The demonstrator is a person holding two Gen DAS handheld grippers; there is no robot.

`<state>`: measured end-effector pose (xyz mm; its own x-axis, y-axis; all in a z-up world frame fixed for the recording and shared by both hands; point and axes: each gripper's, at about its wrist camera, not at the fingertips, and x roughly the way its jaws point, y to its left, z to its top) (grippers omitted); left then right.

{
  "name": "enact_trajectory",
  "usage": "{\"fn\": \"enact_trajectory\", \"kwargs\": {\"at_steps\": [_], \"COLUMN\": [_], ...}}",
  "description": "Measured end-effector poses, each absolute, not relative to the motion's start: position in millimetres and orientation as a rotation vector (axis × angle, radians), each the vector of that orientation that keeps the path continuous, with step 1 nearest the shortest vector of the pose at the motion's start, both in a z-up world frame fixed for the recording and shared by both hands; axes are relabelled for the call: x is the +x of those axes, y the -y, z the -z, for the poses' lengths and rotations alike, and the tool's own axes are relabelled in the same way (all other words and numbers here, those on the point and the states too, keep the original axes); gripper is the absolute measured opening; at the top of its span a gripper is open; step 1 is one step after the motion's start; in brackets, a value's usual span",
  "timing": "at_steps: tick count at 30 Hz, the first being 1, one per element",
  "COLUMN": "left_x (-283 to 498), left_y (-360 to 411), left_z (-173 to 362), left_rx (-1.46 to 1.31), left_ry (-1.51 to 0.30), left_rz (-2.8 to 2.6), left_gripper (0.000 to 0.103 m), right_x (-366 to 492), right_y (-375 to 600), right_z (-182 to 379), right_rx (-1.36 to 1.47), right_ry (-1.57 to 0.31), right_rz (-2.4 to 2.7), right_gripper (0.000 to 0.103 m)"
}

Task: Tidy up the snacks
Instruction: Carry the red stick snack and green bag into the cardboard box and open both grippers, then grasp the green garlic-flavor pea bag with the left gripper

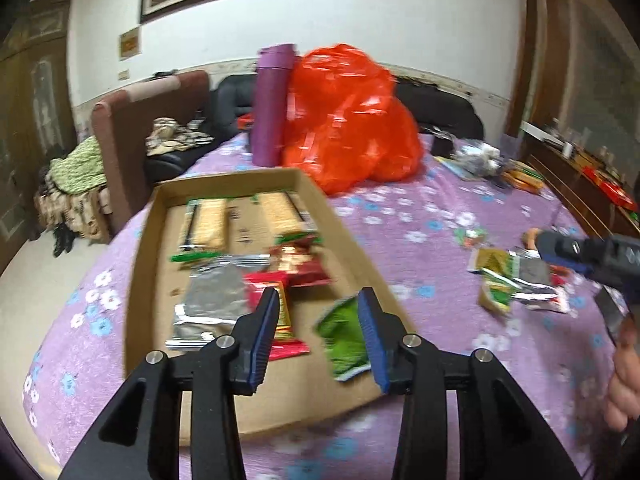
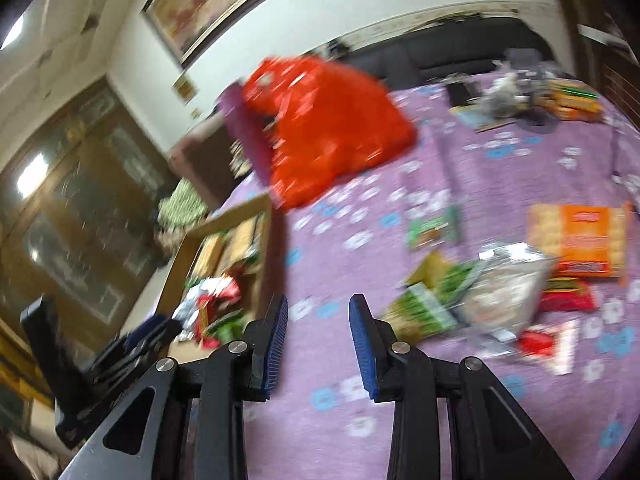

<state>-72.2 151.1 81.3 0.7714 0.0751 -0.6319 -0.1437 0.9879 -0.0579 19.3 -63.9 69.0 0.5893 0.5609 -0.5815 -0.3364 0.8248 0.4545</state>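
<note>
Over at the left of frame, my left claw (image 1: 318,308) hangs open above the cardboard tray (image 1: 148,248), green packet (image 1: 346,340) just inside the right finger. My right claw (image 2: 318,312) is open and empty too; loose snack pile (image 2: 472,300) lies to its right on the purple floral bedspread (image 2: 400,400), so it's nearer.

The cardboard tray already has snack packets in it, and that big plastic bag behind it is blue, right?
Not quite. The cardboard tray does hold snack packets, but the big plastic bag behind it is orange-red, not blue. The left wrist view shows it clearly.
</note>
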Motion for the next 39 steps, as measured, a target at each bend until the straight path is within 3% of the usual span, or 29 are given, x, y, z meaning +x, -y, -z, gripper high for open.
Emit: {"fn": "enact_trajectory", "kwargs": {"at_steps": [7, 12, 22, 25, 28, 30, 39], "left_x": [-47, -21, 28, 40, 49, 52, 44], "left_y": [-90, -40, 1, 4, 2, 3, -7], "left_z": [-77, -64, -32, -25, -21, -18, -20], "left_rx": [-0.066, 0.030, 0.139, 0.138, 0.099, 0.080, 0.040], "left_ry": [-0.768, -0.829, -0.935, -0.937, -0.943, -0.946, -0.919], "left_rz": [0.066, 0.150, 0.178, 0.166, 0.179, 0.189, 0.167], "left_gripper": [0.050, 0.074, 0.078, 0.078, 0.068, 0.040, 0.032], "right_x": [30, 41, 53, 56, 58, 60, 67], "right_y": [125, 149, 164, 165, 165, 164, 147], "right_z": [-70, -56, -32, -28, -24, -21, -4], "right_rx": [0.413, 0.480, 0.548, 0.544, 0.538, 0.534, 0.516], "right_ry": [-0.749, -0.774, -0.866, -0.886, -0.903, -0.917, -0.964], "right_rz": [-0.439, -0.416, -0.383, -0.362, -0.342, -0.338, -0.370], "right_gripper": [0.035, 0.035, 0.035, 0.041, 0.044, 0.044, 0.044]}}
